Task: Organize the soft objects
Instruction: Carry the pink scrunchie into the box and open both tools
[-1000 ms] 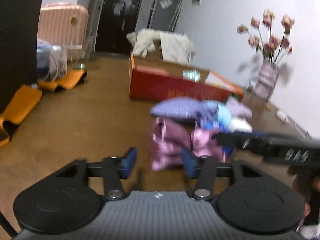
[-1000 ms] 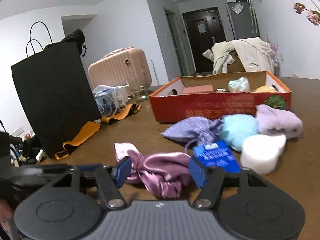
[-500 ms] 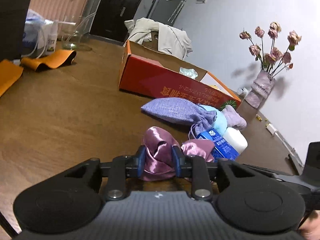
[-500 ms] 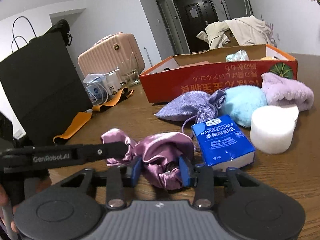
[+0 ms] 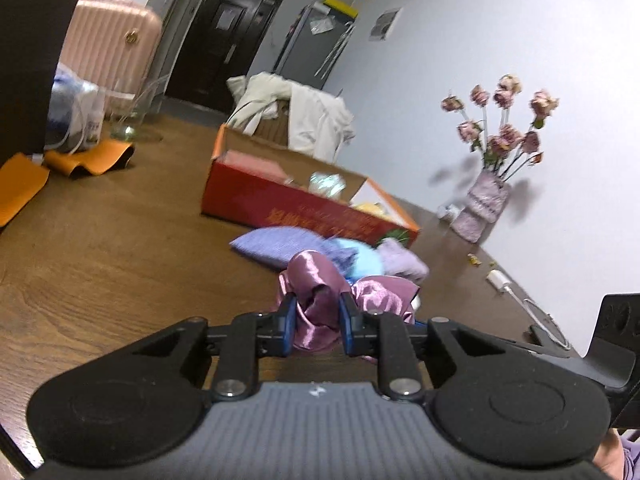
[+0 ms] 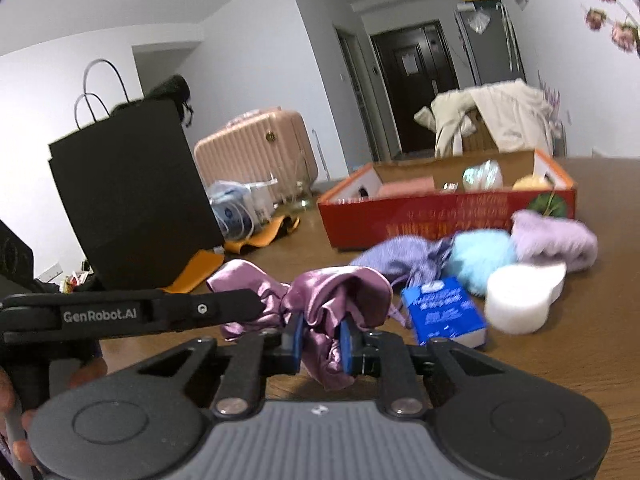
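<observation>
- The left gripper (image 5: 317,322) has its blue pads pressed on one end of a shiny mauve satin pouch (image 5: 316,280), and its jaws are closing further on the cloth.
- The right gripper (image 6: 321,344) is clamped tight on the other end of the same pouch, with satin bunched between its pads.
- The pouch hangs between the two grippers just above the brown wooden table (image 5: 120,240), at its near edge.
- Behind it on the table lie a lilac woven drawstring bag (image 6: 400,256), a fluffy light-blue ball (image 6: 480,256), a fuzzy pale-purple bundle (image 6: 552,236), a white round foam block (image 6: 520,300) and a blue packet of paper tissues (image 6: 444,312), all close together.
- An open red cardboard box (image 6: 440,216) stands just behind that cluster.
- Farther left are a black paper carrier bag (image 6: 132,192) and a pink ribbed suitcase (image 6: 256,148).
</observation>
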Demonstrator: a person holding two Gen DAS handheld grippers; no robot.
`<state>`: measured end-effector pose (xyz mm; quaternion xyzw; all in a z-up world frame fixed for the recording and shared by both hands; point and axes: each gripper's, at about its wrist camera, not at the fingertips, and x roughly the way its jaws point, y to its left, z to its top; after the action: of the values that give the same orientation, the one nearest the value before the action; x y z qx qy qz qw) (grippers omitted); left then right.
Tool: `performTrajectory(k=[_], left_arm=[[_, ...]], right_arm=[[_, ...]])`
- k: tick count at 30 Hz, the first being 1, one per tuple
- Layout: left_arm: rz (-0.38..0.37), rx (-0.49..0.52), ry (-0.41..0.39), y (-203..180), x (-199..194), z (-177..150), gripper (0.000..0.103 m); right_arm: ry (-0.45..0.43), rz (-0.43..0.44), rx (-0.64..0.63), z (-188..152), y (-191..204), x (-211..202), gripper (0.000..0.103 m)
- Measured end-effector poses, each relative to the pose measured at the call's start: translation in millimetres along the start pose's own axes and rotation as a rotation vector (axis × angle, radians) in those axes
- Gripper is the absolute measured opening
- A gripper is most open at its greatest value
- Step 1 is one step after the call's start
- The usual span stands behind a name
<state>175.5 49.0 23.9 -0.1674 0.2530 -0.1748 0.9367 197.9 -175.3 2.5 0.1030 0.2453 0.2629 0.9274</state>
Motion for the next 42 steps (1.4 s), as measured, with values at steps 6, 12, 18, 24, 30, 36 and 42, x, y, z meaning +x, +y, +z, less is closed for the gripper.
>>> performTrajectory(k=[6,12,18,24,30,36,42], left_arm=[[-0.033,0.026,-0.025,-24.6,-4.0,8.0,0.022],[-0.042,0.067,-0.030,-34.1,17.4,42.9,0.022],[-0.014,0.057,0.021,-23.5,85.3,116.3,0.022],[0.099,0.024,0.102,10.2,169.3,167.2,0.022],[0.186,0.041,0.170,45.5,226.7,179.2,0.023],[0.216,0.097,0.212,62.8,244.0,164.9,0.034],[0.233,0.167,0.166,51.2,234.2,161.7,0.045]], right_arm=[[-0.050,-0.005,-0.005,9.6,-8.6,-28.8,0.018],[-0.078,0.016,-0.019,41.9,-27.1,-23.9,0.018],[-0.065,0.059,0.008,104.2,-66.8,32.5,0.018],[0.042,0.084,0.061,153.3,-103.7,128.4,0.018],[0.173,0.082,0.107,170.5,-128.5,218.0,0.018],[0.268,0.054,0.064,157.9,-125.7,256.4,0.029],[0.268,0.020,0.048,154.7,-127.5,251.1,0.041]])
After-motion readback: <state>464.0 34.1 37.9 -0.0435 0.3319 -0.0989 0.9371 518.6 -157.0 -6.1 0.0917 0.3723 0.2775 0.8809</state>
